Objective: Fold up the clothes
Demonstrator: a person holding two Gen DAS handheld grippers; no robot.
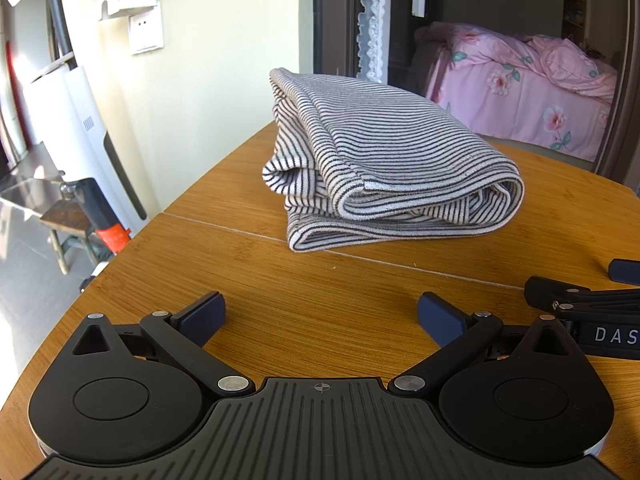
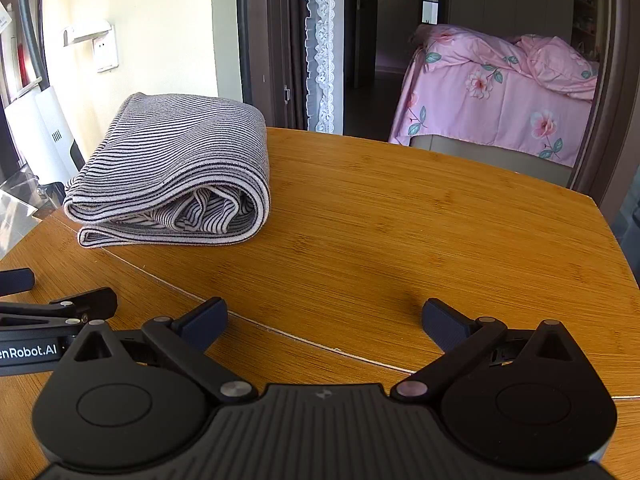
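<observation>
Nearest in, the left gripper (image 1: 321,316) hovers low over the wooden table (image 1: 360,300), its two blue-padded fingers (image 1: 202,316) spread wide with nothing between them. Alongside it, the right gripper (image 2: 324,318) is in the same posture: pads apart, empty, just above the wood. Each one pokes into the edge of the other's view, so the pair sit close side by side on the near side of the striped garment (image 1: 384,160).

That garment is the landmark here. It lies on the table beyond both grippers, apart from them, already doubled into a thick bundle with rolled edges facing this way. From the right wrist view the striped garment (image 2: 172,176) sits off to the left of the right gripper; from the left wrist view it is almost dead ahead.

The fold looks essentially made, I'd say, but loose: inner layers bulge out of the near opening and a corner sticks out on the bundle's left. To finish well, the call would be to come in low and level, tuck that stray corner flush, and press the top layer flat rather than pinching deep, which could drag the stack apart.

Behind the garment, a doorway opens onto a pink floral bed (image 1: 520,80).
</observation>
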